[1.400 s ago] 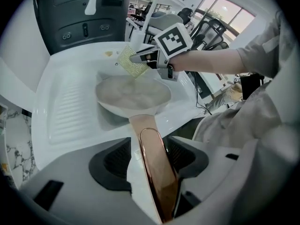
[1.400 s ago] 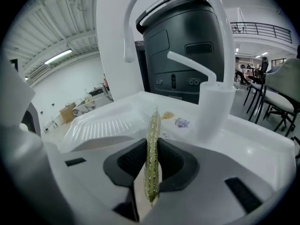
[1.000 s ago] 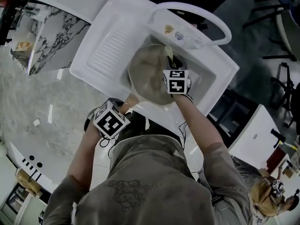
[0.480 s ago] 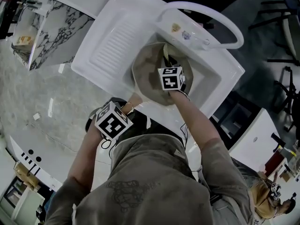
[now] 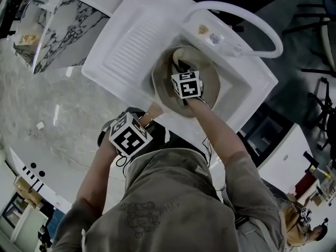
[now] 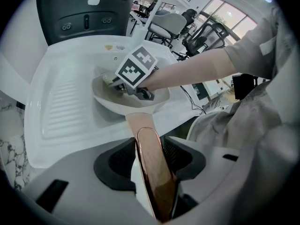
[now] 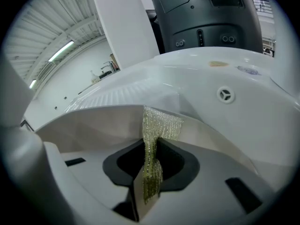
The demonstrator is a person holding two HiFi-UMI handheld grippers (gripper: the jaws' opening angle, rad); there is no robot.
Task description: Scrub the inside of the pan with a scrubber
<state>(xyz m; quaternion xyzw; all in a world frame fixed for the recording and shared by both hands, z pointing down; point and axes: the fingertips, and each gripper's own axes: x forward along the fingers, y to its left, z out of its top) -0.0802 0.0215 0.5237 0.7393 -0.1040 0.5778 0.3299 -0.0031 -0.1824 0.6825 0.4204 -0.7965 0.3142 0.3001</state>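
Observation:
A cream pan (image 5: 211, 77) sits in the white sink basin (image 5: 247, 91). Its copper-coloured handle (image 6: 151, 165) runs back between the jaws of my left gripper (image 6: 151, 146), which is shut on it, at the sink's near edge. Inside the pan, my right gripper (image 7: 152, 161) is shut on a yellow-green mesh scrubber (image 7: 160, 125). The scrubber's free end lies against the pan's inner wall (image 7: 93, 125). From the head view, the right gripper's marker cube (image 5: 186, 84) covers the middle of the pan. The left gripper view shows that cube (image 6: 136, 69) over the pan bowl (image 6: 105, 97).
A ribbed drainboard (image 5: 126, 43) adjoins the basin on the left. A white curved rail (image 5: 265, 28) arches over the sink's far side. The sink's overflow hole (image 7: 226, 95) faces the right gripper. A marble-patterned floor (image 5: 37, 104) lies to the left.
My right gripper has moved deeper into the pan with the scrubber, toward its far-left side in the head view. The left gripper has kept its hold on the handle in place.

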